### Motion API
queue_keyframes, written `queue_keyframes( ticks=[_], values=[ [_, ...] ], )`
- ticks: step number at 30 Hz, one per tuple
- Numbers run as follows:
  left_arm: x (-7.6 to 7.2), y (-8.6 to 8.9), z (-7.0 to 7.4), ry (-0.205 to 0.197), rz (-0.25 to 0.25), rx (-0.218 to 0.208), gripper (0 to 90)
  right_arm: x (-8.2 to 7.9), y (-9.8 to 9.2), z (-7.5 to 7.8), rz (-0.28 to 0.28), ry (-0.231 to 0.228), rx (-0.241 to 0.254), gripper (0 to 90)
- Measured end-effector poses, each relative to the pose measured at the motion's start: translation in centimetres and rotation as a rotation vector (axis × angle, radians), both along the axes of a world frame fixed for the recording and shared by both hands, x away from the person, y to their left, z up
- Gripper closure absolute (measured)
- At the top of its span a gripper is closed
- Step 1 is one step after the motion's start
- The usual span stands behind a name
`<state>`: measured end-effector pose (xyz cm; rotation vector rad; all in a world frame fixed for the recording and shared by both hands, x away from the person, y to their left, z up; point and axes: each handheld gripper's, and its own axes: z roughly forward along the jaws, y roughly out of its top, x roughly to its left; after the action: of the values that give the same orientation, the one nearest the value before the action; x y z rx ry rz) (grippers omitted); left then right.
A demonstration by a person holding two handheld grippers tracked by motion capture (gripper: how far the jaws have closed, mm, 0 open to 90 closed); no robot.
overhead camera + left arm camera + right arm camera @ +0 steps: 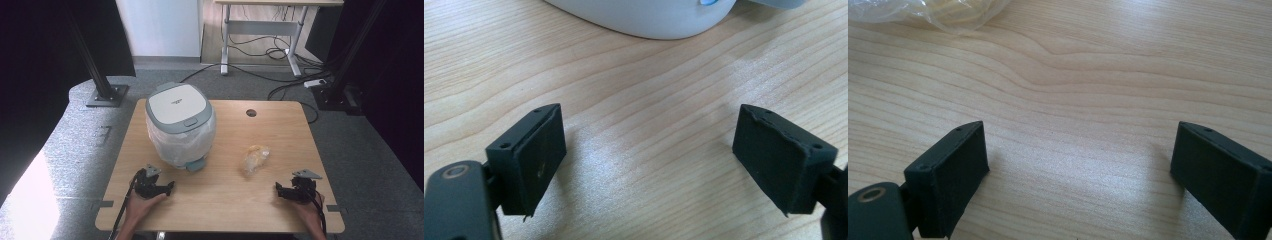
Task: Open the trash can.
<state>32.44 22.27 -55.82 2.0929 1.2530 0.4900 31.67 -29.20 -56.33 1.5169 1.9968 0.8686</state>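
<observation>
Both tongs resting low on the near edge of the tabletop [280,115], left tongs [167,189] and right tongs [278,188] alike spread wide and holding nothing, only bare wood grain between the pads. Lidded bin [179,125] lined with a thin plastic bag standing just ahead of the left tongs, its pale base in sight at the top of the left gripper view [644,20]. Crumpled clear wrapper [255,157] lying to the right of the bin, apart from it and a little ahead of the right tongs, its edge showing at the top left of the right gripper view [928,12].

Likely step: picking up the wrapper for the bin. Best approached from above with the right tongs, pads straddling the bulkiest fold, closing gently since thin film slips and springs. Worth steadying or opening the lid with the left tongs, without snagging the liner.
</observation>
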Motion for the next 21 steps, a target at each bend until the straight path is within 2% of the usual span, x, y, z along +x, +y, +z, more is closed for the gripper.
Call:
queue_keyframes(
  ticks=[12,18,21],
  values=[
    [0.03,0.57,0.04,-0.008,0.018,-0.008,18.6,0.0,0.01,0.01,-0.005,0.0,0.001,8.0],
    [0.17,0.53,0.03,-0.005,0.001,-0.004,16.8,0.03,0.04,0.01,-0.008,-0.001,0.001,8.2],
    [0.09,0.55,0.04,-0.009,-0.003,-0.007,20.1,0.03,0.04,0.01,-0.008,-0.001,0.001,8.2]
  ],
)
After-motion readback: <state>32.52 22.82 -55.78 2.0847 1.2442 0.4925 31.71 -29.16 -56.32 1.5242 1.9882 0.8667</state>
